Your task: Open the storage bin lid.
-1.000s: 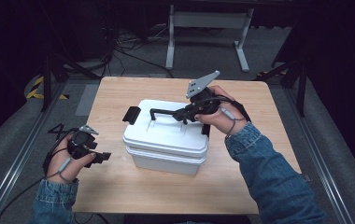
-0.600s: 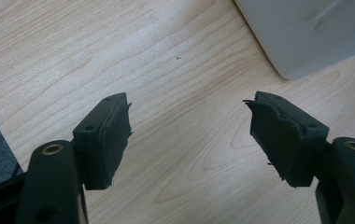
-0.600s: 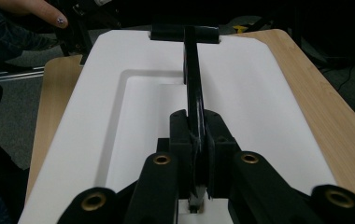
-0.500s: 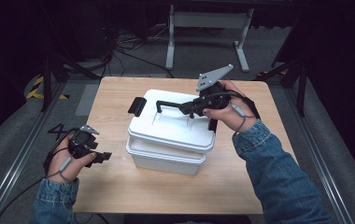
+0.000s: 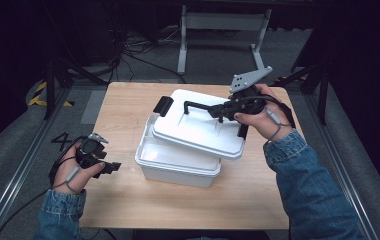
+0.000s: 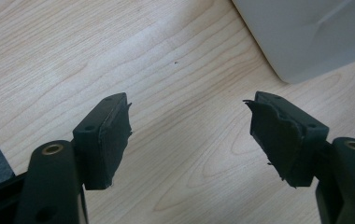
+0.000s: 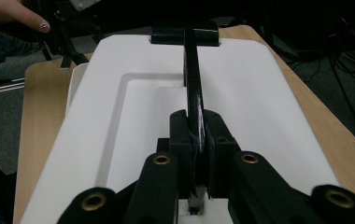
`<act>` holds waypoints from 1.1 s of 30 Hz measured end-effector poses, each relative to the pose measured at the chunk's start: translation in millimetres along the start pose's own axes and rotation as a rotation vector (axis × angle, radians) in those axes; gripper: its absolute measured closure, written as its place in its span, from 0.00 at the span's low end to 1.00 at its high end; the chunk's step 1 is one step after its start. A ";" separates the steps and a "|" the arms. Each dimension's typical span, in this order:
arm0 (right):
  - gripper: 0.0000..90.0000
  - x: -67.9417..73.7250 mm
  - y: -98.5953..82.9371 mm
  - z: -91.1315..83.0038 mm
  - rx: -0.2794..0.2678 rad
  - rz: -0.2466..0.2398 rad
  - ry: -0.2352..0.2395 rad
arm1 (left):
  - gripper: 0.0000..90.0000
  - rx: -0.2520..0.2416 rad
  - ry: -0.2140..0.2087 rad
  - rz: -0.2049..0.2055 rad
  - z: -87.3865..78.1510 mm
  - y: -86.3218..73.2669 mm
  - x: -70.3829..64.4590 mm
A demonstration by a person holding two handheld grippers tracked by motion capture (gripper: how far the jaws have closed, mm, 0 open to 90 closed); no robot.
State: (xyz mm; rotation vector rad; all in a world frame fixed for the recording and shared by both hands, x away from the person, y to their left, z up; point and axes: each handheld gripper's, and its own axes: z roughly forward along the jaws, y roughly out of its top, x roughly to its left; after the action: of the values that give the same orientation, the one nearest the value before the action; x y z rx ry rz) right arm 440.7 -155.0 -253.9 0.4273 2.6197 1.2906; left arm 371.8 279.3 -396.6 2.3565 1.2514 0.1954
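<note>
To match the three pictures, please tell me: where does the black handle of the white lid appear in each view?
High view: the black handle runs across the raised white lid, right of centre, gripped by the right gripper.
Left gripper view: not in it; there are the box and the table.
Right gripper view: the handle runs up the centre, between the jaws.
Shared landmark: the wooden table.

1. The box [image 5: 178, 165] sits in the middle of the tabletop [image 5: 128, 200].
2. The lid [image 5: 203, 130] is above the box, shifted toward the right and back.
3. The right hand-held gripper [image 5: 223, 109] is on the lid's handle [image 5: 198, 105].
4. The left hand-held gripper [image 5: 112, 167] is left of the box, apart from it.
</note>
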 end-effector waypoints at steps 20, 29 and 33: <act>0.93 -24.5 -33.8 -46.5 -0.023 0.089 -0.112 | 0.33 0.013 0.000 0.002 2.1 1.5 -0.4; 0.93 -33.9 -48.3 -64.2 -0.029 0.122 -0.167 | 0.33 0.016 0.003 0.012 3.0 2.5 -0.6; 0.93 -36.9 -52.8 -69.6 -0.025 0.130 -0.188 | 0.33 0.012 0.003 0.011 3.2 2.3 -0.5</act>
State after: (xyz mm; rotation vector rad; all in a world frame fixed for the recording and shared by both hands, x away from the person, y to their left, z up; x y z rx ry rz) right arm 445.9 -249.7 -252.4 0.6891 2.4532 1.2518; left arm 374.4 276.7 -398.3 2.3751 1.2446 0.1956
